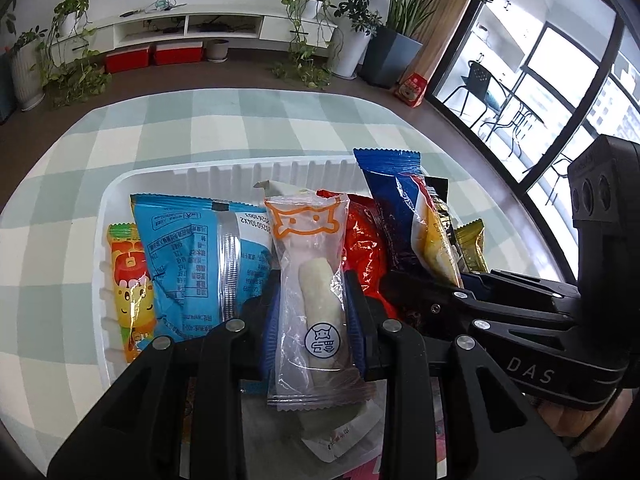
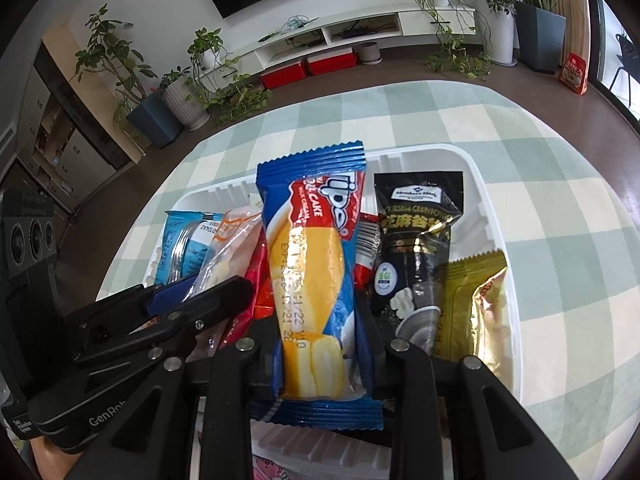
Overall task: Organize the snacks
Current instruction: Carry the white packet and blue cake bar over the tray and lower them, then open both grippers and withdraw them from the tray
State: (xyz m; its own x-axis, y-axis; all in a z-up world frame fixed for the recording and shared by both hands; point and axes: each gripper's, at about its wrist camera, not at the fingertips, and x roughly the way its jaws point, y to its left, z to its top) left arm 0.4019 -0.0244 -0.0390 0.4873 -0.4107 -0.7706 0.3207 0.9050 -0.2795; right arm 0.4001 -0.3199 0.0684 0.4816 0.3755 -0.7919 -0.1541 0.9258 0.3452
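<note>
A white plastic bin (image 1: 224, 170) (image 2: 492, 216) on the checked tablecloth holds upright snack packets. My left gripper (image 1: 314, 300) is shut on a clear packet with an orange cat print (image 1: 308, 264) and a pale roll inside, standing between a light blue packet (image 1: 188, 256) and a red one (image 1: 366, 248). My right gripper (image 2: 320, 344) is shut on a blue roll cake packet (image 2: 316, 264) (image 1: 394, 204), held upright over the bin. The left gripper's arm (image 2: 160, 320) shows at the left of the right wrist view.
An orange cartoon packet (image 1: 128, 280) leans at the bin's left end. A black sesame packet (image 2: 420, 240) and a gold packet (image 2: 476, 312) stand at its right end. A pink printed packet (image 2: 272, 464) lies under the grippers, outside the bin. Beyond the table are potted plants and a TV cabinet.
</note>
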